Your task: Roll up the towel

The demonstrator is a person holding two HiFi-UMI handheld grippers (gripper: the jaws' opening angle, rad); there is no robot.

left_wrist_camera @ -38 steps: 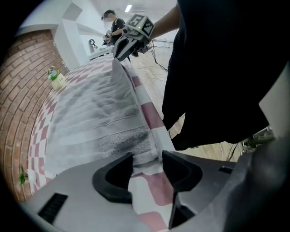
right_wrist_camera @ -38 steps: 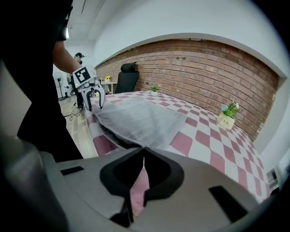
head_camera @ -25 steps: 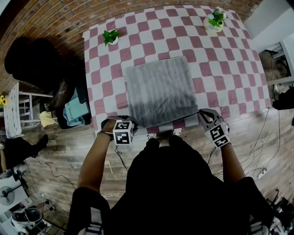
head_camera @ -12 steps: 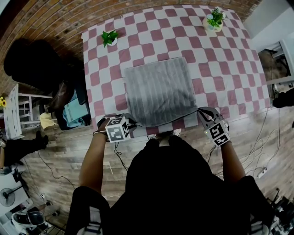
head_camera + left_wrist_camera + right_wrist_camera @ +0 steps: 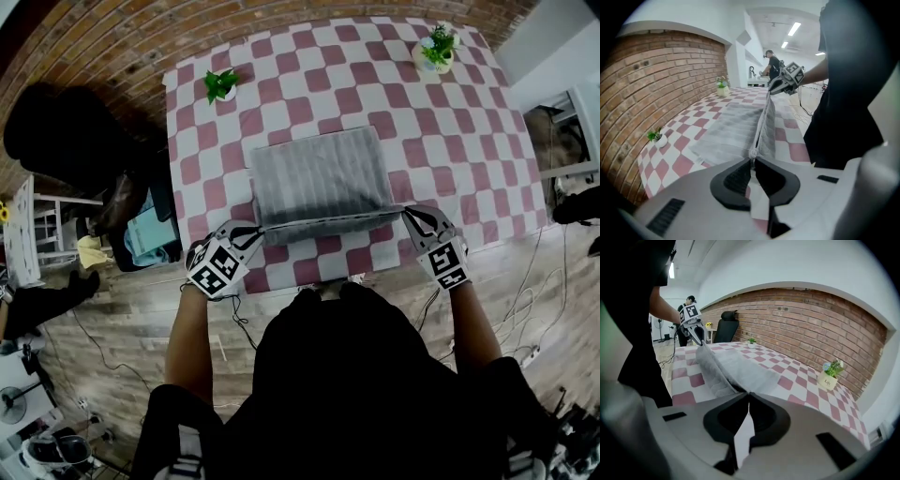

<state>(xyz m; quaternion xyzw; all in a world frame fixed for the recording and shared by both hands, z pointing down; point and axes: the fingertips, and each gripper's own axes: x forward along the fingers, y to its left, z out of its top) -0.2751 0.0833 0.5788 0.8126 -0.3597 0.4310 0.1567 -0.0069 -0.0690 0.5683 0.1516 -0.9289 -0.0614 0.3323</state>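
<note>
The towel [image 5: 323,183] lies in the middle of the checked cloth [image 5: 450,141], its near edge held up and stretched taut. Bare cloth surrounds it on the left, right and far sides (roomiest far). The left gripper [image 5: 251,232] is pinched tight on the near-left corner, the right gripper [image 5: 410,217] on the near-right. One towel; one plant [image 5: 221,84] far left, a second plant [image 5: 437,49] far right.
</note>
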